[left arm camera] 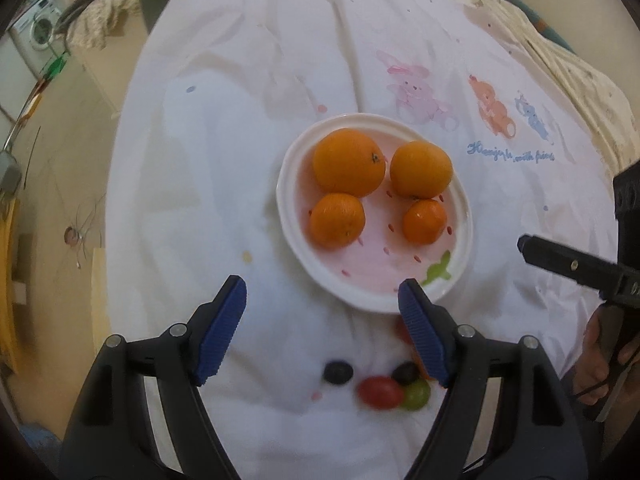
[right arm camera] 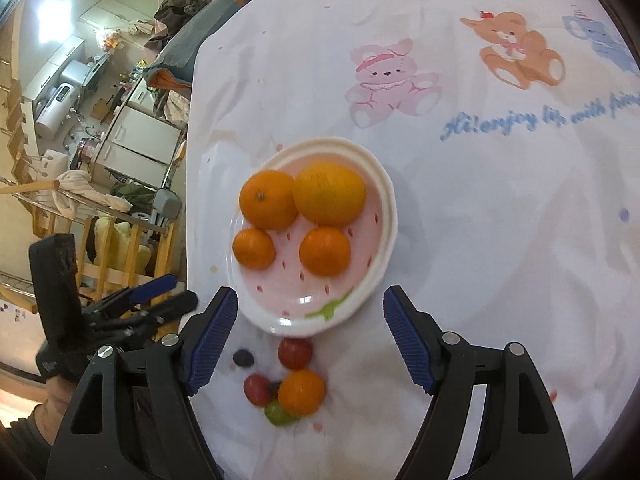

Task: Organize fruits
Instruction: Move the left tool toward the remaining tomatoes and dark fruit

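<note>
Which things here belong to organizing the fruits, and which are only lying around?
Belong to the job:
- plate with four oranges
- loose small fruits on the cloth beside it
- left tongs, right tongs, both open

Only lying around:
- bear-print cloth
- washing machine

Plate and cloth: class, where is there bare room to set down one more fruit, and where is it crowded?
Free: the plate's near part, between the front oranges and the green leaf mark; also the cloth right of the plate. Crowded: the plate's far half, and the small-fruit cluster near its front rim.
</note>
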Available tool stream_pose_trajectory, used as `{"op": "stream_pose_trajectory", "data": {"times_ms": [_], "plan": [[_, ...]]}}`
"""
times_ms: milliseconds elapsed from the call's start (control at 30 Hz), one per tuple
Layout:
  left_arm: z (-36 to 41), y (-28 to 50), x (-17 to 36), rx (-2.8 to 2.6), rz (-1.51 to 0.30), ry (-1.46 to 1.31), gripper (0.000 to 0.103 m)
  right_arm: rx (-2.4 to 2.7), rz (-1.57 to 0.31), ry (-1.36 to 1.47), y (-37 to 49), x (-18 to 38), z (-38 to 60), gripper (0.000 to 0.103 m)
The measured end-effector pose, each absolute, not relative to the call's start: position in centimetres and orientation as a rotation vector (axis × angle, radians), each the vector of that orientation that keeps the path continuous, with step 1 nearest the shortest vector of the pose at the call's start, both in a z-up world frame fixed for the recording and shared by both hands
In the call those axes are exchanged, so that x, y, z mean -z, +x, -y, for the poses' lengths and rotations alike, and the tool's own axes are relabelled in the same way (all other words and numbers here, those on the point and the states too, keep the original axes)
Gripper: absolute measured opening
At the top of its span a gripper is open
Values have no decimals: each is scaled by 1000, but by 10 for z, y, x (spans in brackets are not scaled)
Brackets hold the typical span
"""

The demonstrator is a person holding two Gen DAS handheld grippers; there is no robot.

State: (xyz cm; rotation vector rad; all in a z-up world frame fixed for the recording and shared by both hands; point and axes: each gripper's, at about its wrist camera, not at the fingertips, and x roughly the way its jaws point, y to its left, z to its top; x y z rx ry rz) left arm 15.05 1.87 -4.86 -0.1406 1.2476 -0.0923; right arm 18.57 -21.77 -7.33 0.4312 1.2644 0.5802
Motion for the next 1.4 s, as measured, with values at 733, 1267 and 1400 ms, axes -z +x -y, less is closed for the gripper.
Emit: {"op": "stream_pose_trajectory", "data": {"times_ms": [733,1267,1400], "plan": [[-12,95,62,83,-1292,-225,71,-366,-1262,533,101,72,256,78],[-6,107,106,13,-1404,-270,36,-334,-1289,515,107,80,251,78],[6,113,115,15,-1438,-234,28,-334,-1292,514,109,80,251,78]]}}
